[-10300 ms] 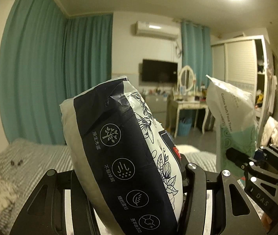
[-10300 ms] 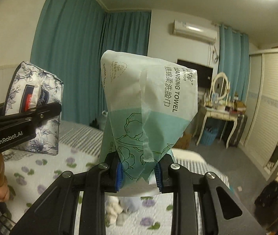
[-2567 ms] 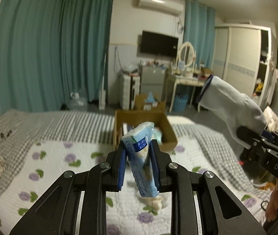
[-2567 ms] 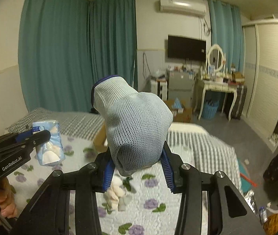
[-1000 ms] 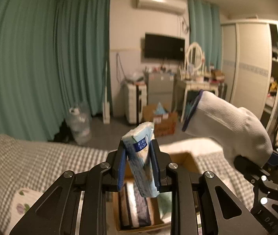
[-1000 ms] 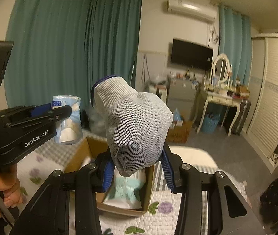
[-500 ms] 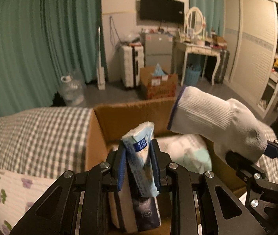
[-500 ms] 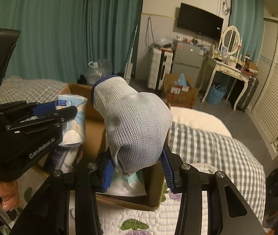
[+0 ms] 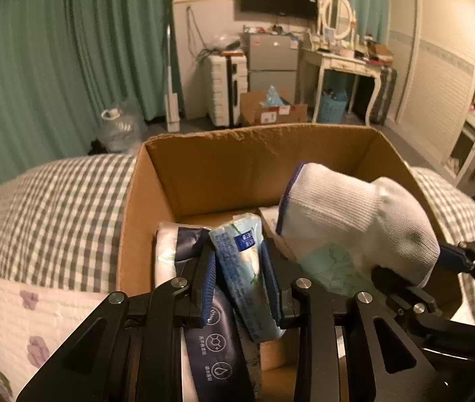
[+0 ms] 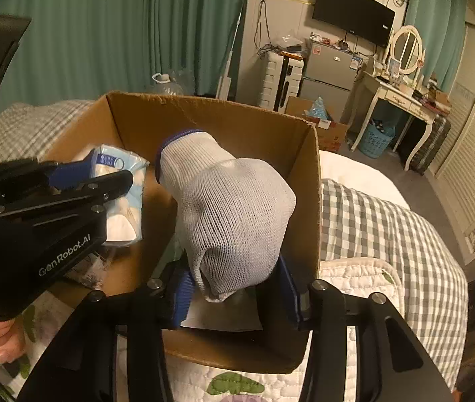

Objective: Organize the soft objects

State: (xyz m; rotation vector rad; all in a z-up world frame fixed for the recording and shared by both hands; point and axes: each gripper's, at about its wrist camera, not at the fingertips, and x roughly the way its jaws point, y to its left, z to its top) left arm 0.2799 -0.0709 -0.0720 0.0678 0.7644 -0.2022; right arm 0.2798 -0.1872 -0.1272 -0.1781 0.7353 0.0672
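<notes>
Tissue pack (image 9: 242, 268) sits clamped in the left gripper (image 9: 239, 288) over the cardboard box (image 9: 237, 164). Beside it, the right gripper (image 10: 234, 289) pinches a white knit glove (image 10: 234, 211) above the same box

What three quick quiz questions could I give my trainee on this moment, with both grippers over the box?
1. True or false: the left gripper is empty.
2. Which item does the right gripper hold? A) white knit glove B) dark floral tissue pack C) green cleansing towel pack
3. Fill in: the cardboard box sits on the ____.

Key
1. False. It is shut on the small blue tissue pack.
2. A. The white knit glove is clamped between its pads, over the open box.
3. Bed: checked bedding lies beside the box.
</notes>
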